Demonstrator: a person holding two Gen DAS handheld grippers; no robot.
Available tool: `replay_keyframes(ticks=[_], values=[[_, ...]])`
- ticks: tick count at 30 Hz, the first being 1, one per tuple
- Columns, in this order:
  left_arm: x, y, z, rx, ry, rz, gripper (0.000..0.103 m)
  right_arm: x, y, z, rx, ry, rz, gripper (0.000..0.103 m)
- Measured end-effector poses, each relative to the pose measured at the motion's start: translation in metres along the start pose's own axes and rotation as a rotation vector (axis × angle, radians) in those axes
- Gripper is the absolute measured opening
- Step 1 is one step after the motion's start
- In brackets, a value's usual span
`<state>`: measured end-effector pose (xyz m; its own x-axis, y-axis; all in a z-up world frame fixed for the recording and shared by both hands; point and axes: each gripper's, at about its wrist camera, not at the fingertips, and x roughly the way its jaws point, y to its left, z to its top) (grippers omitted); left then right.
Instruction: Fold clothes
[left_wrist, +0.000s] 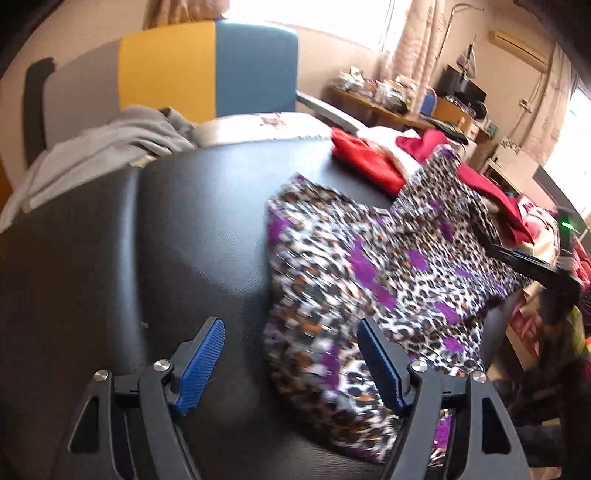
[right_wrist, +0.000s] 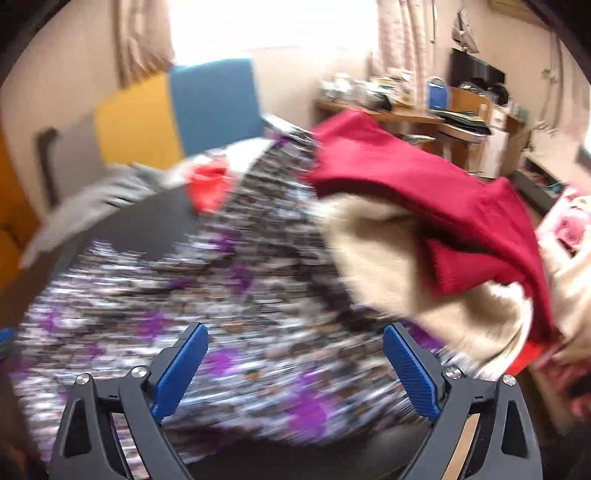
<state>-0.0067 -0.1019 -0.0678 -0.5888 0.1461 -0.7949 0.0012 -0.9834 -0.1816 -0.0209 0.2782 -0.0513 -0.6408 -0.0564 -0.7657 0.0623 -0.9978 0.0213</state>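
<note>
Both grippers stand with jaws wide apart and nothing clamped. Left gripper hovers over the black padded table, at the near edge of the leopard-print garment, which lies rumpled on the table's right half. Bare table opens to the left. Right gripper hangs above the same garment. Red clothes and a cream piece crowd the far right; a grey garment lies at the far left edge.

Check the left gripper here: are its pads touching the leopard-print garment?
Apart. The left wrist view shows the left gripper wide open, both blue pads clear of the leopard-print garment, which lies on the black surface beneath.
</note>
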Motion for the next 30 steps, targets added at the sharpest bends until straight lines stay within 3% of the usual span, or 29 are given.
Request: replay_keyframes(ticks=[3, 5, 7, 8, 10, 12, 15, 18, 21, 23, 25, 28, 30], values=[[0.002, 0.001, -0.013, -0.032, 0.025, -0.017, 0.075, 0.035, -0.004, -0.008, -0.025, 0.107, -0.086, 0.099], [-0.002, 0.01, -0.021, -0.054, 0.036, -0.016, 0.075, 0.034, -0.004, -0.012, 0.007, 0.093, -0.08, 0.103], [-0.009, 0.021, -0.026, -0.081, 0.036, -0.009, 0.075, 0.026, -0.003, -0.01, 0.063, 0.096, -0.048, 0.092], [-0.014, 0.029, -0.03, -0.101, 0.032, -0.009, 0.075, 0.02, -0.001, -0.009, 0.09, 0.087, -0.023, 0.066], [-0.026, 0.045, -0.036, -0.146, 0.022, -0.003, 0.075, 0.009, -0.008, -0.004, 0.231, 0.088, 0.144, 0.011], [-0.038, 0.058, -0.042, -0.187, 0.003, 0.017, 0.075, 0.006, -0.011, -0.002, 0.416, 0.105, 0.361, 0.012], [-0.059, 0.079, -0.051, -0.238, -0.035, 0.05, 0.075, -0.001, 0.032, 0.001, 0.528, 0.119, 0.694, 0.012], [-0.08, 0.099, -0.058, -0.282, -0.069, 0.084, 0.075, -0.021, 0.131, 0.003, 0.448, 0.16, 0.952, 0.012], [-0.109, 0.122, -0.064, -0.322, -0.123, 0.148, 0.075, -0.06, 0.247, -0.012, 0.246, 0.244, 1.151, 0.012], [-0.132, 0.141, -0.07, -0.367, -0.17, 0.183, 0.075, -0.091, 0.32, -0.037, 0.081, 0.313, 1.236, 0.012], [-0.152, 0.163, -0.076, -0.42, -0.207, 0.202, 0.075, -0.12, 0.374, -0.07, -0.077, 0.362, 1.264, 0.014], [-0.166, 0.183, -0.087, -0.453, -0.211, 0.23, 0.075, -0.159, 0.426, -0.128, -0.354, 0.395, 1.211, 0.021], [-0.173, 0.195, -0.094, -0.472, -0.21, 0.249, 0.075, -0.178, 0.438, -0.157, -0.468, 0.42, 1.204, 0.038]])
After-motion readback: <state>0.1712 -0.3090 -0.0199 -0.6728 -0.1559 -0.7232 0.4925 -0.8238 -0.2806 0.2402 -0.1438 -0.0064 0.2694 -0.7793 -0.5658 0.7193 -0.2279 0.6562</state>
